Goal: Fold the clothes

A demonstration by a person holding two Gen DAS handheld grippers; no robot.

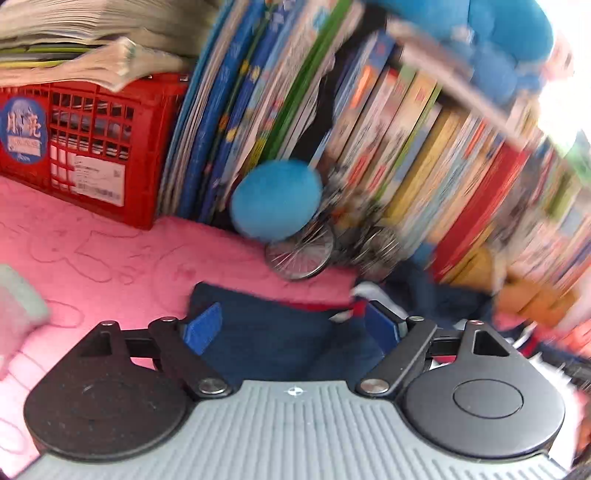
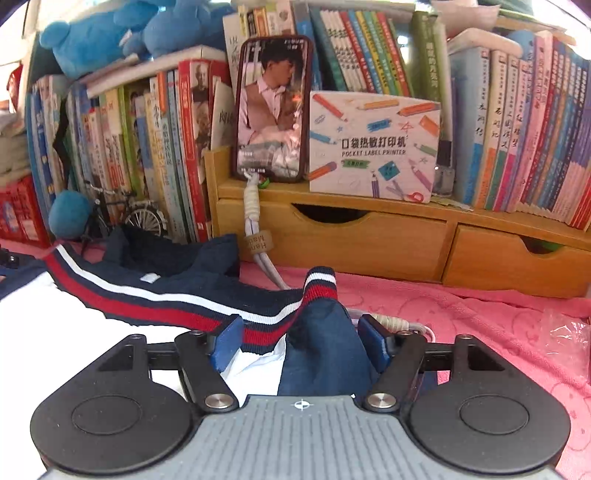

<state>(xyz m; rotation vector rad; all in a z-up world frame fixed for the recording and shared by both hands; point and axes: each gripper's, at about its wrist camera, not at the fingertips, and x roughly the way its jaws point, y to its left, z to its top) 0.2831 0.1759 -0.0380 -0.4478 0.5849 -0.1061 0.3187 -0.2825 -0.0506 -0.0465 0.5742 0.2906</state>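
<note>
White box [image 2: 375,147] w/ pencil drawings, on wooden shelf [image 2: 369,236] ahead of right tongs: "POCKET LABEL PRINTER". Cable tag [image 2: 258,243] below the phone: "Hand Made", approx.

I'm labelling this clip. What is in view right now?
jacket: one, navy with red and white bands, on the pink blanket
blanket: one, pink, underneath
crate: one, red, far left
books: many, mixed colours, along the back
phone: one, propped on the wooden drawers
drawers: one unit, wooden
box: one, white printer box
toy bicycle: one, metal
plush toy: blue, on the books
left gripper: open
right gripper: open
</note>
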